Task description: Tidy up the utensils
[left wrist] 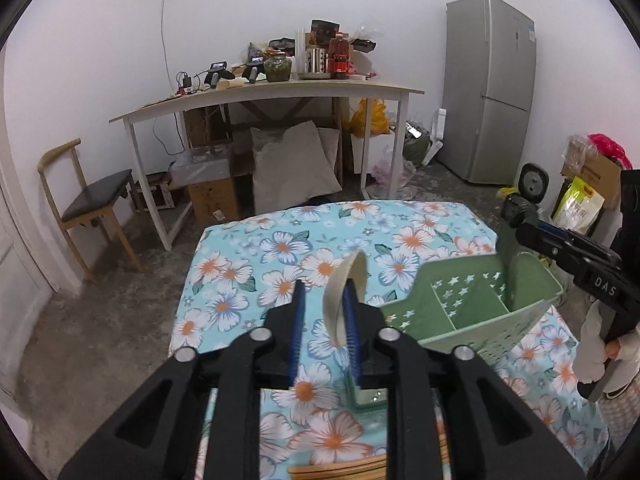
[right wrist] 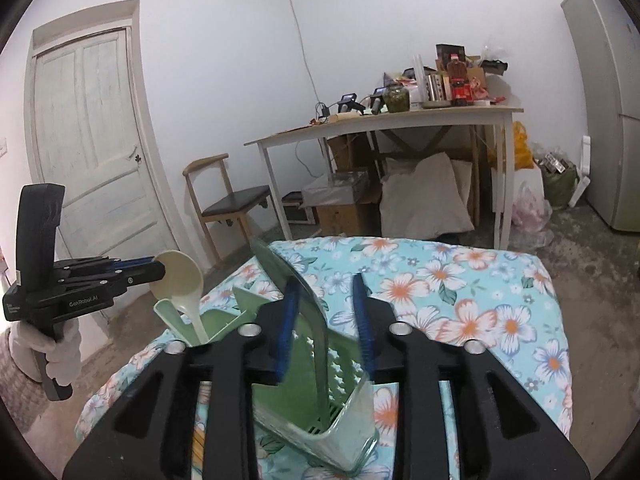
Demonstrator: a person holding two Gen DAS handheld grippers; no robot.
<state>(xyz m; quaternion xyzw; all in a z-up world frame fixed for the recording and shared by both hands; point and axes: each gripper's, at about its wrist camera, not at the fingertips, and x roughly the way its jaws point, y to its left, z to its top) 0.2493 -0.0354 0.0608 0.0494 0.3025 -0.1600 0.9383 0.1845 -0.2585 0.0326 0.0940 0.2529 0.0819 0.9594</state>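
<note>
Tilting downward, left gripper (left wrist: pixel 325 300); cream spoon (left wrist: pixel 347 296) between jaws

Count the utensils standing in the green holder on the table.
2. A cream spoon stands at the end of the holder by the left gripper. A translucent green utensil stands between the right gripper's fingers. Others may be hidden inside.

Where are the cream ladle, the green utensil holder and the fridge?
cream ladle (right wrist: pixel 178 276), right wrist view, on its bowl.
green utensil holder (left wrist: pixel 480 312), left wrist view, on its inner divider.
fridge (left wrist: pixel 490 88), left wrist view, on its upper door.
</note>
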